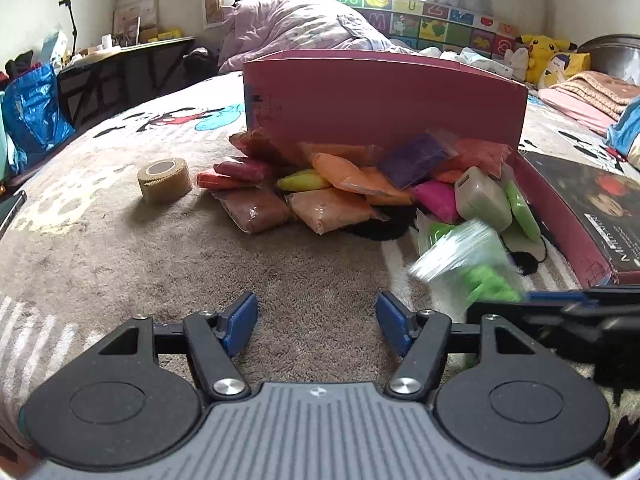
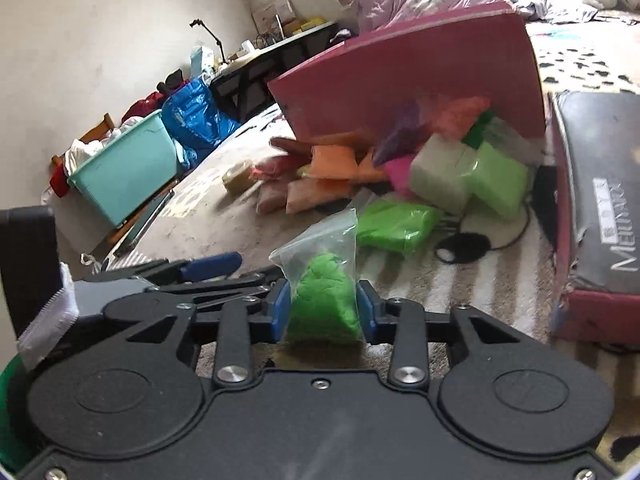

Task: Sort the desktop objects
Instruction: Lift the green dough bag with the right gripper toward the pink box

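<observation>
The right gripper (image 2: 323,306) clamps a green clay bag (image 2: 324,304), the left gripper (image 1: 316,322) gapes empty; next, probably, carrying it to the pink box (image 2: 412,76).

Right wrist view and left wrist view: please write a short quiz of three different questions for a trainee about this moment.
1. True or false: the right gripper grips a bag of green clay.
2. Which gripper has nothing between its fingers?
3. The roll of tape lies: A) left of the pile of clay bags; B) inside the pink box.

Key: 1 true; 2 the left gripper; 3 A.
</observation>
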Available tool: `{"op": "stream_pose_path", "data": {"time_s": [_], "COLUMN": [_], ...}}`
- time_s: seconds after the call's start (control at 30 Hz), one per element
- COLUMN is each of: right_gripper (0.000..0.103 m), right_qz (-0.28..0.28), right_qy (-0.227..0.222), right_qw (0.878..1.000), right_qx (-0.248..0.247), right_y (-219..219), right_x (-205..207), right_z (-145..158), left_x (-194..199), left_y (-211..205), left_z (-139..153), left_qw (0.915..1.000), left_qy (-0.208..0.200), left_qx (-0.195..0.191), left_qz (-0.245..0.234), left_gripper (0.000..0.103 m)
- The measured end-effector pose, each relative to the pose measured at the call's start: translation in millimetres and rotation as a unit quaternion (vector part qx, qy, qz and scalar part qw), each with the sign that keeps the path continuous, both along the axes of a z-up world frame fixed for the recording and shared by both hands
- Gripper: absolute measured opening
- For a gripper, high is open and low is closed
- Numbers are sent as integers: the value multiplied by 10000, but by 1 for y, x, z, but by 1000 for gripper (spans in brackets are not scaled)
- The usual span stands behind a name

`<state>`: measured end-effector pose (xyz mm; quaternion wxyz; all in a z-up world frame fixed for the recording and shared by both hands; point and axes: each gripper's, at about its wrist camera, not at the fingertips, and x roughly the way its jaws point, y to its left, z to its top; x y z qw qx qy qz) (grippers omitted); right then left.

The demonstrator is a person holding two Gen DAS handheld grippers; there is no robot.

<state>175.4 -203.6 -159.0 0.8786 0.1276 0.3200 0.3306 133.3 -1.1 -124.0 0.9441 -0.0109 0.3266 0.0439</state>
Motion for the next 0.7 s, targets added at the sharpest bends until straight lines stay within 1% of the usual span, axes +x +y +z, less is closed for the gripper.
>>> {"op": "stream_pose_path", "data": {"time_s": [0.2,0.27,0.33,0.53,0.7], "right_gripper": [35,35,35,35,35], "right_qz": [-199,-252,-267,-262,-321], "right_qy": [-81,-46,-64,-177,-392], "right_qw": [9991,9985,9982,9978,9973], "right_qx": [366,487,542,577,533], "right_y": [-18,-23,-25,-26,-31], "right_x": [-7,-10,-12,-8,6], "right_z": [13,16,21,45,74], "left_x": [0,0,0,3,4], "left_y": [5,5,3,-3,-3], "left_z": [-1,-1,-2,-4,-4], "left_qw": [9999,9999,9999,10000,9999], "left_qy": [-6,-16,-24,-32,-21], "left_qx": [-154,-153,-135,-63,-99], "left_qz": [-19,-34,-53,-63,-63], "left_gripper": [66,67,70,80,83]}}
